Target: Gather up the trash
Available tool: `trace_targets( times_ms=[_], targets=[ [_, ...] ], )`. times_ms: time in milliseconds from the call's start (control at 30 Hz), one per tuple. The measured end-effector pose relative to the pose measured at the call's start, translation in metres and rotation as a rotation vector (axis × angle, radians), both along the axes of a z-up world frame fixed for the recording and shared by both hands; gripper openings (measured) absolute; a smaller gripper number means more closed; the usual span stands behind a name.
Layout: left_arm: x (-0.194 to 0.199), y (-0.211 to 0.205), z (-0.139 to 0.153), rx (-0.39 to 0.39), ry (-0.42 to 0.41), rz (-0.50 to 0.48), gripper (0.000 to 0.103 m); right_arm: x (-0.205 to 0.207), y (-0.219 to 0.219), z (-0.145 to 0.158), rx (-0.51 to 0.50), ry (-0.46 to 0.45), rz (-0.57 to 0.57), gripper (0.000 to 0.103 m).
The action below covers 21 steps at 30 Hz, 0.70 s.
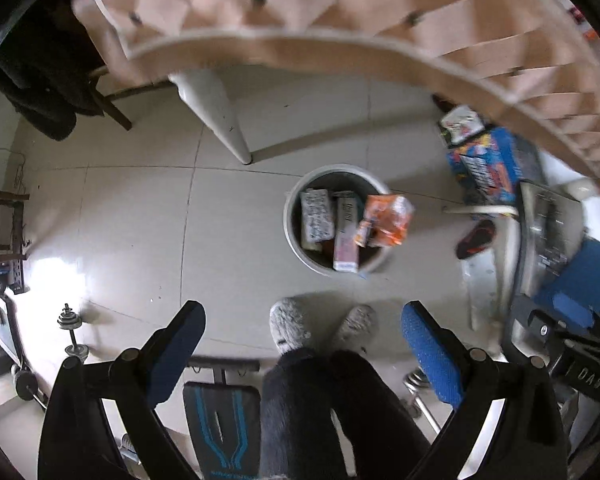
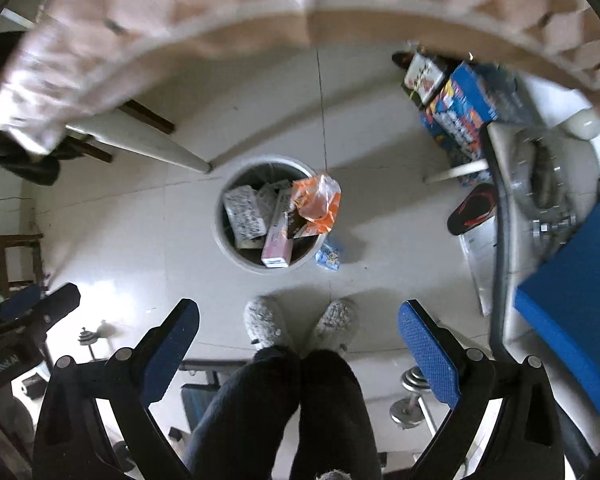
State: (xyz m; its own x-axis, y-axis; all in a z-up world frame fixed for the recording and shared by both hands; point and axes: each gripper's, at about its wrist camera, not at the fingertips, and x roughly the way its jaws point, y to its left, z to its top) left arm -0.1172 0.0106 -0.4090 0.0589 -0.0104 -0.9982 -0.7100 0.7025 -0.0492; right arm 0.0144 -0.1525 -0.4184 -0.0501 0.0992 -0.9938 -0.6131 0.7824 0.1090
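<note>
Bin (image 2: 236,256) already holds boxes and an orange wrapper (image 2: 318,204); a blue packet (image 2: 329,257) lies just beside it (both grippers (image 1: 303,350) (image 2: 299,346) gape empty).

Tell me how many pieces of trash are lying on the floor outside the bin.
1: a small blue wrapper on the floor beside the bin, near the orange bag's side. More may be hidden.
</note>
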Motion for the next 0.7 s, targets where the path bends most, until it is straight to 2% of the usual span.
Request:
trace_targets(
  times_ms=[67,167,300,367,533,700],
  targets=[
    [-0.003,-0.010,0.040,-0.017,-0.028,-0.025,0.100,-0.003,-0.009,0.045,0.030,0.005,0.002,0.101],
    [-0.005,-0.020,0.084,-0.034,-0.070,-0.053,0.100,-0.007,-0.020,0.107,0.083,0.016,0.002,0.101],
    [-0.011,-0.030,0.152,-0.044,-0.167,-0.093,0.100,-0.016,-0.032,0.179,0.147,0.013,0.016,0.101],
    [-0.015,-0.033,0.177,-0.044,-0.201,-0.100,0.100,-0.023,-0.036,0.213,0.179,0.018,0.026,0.101],
    [-0.034,-0.039,0.237,-0.064,-0.306,-0.110,0.100,-0.040,-0.044,0.281,0.260,0.050,0.051,0.101],
    [-0.052,-0.036,0.277,-0.070,-0.364,-0.115,0.100,-0.054,-0.052,0.326,0.303,0.062,0.069,0.101]
  ],
)
